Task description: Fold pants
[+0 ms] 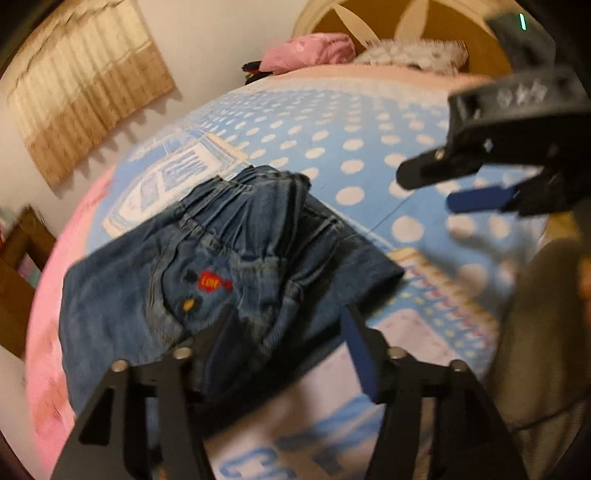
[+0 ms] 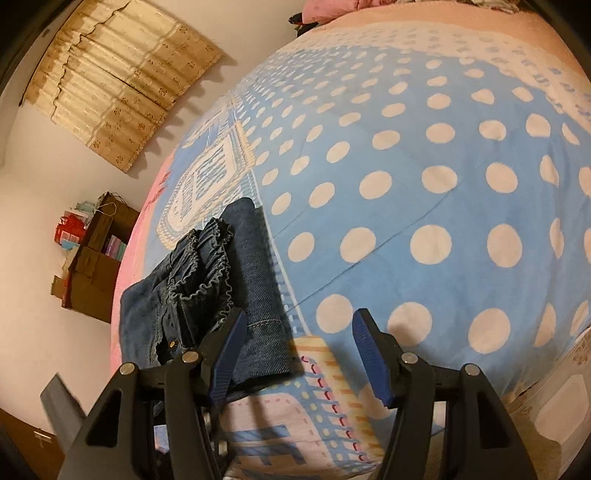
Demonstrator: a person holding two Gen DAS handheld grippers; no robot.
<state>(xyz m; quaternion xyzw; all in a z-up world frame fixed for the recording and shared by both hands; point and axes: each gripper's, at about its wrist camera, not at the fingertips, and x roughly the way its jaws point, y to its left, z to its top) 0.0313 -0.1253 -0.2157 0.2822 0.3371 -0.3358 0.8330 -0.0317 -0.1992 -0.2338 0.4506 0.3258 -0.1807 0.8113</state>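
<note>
Small blue denim pants [image 1: 221, 266] lie folded in a bundle on the bed, with the elastic waistband on top and a red patch showing. My left gripper [image 1: 288, 332] hovers open just over their near edge, nothing between its blue pads. The right gripper [image 1: 424, 190] hangs open over the dotted sheet to the right of the pants. In the right wrist view the pants [image 2: 221, 277] sit at the left, the waistband ruffled. The right gripper [image 2: 300, 321] stands open beside their right edge, its left finger [image 2: 229, 347] overlapping the denim in the picture. Whether that finger touches the cloth I cannot tell.
The bed carries a blue sheet with white dots [image 2: 424, 166] and a pink border [image 1: 48, 332]. A pink pillow [image 1: 310, 51] and a headboard [image 1: 369, 14] are at the far end. Cardboard boxes [image 2: 92, 266] stand on the floor left of the bed under a beige curtain [image 2: 122, 81].
</note>
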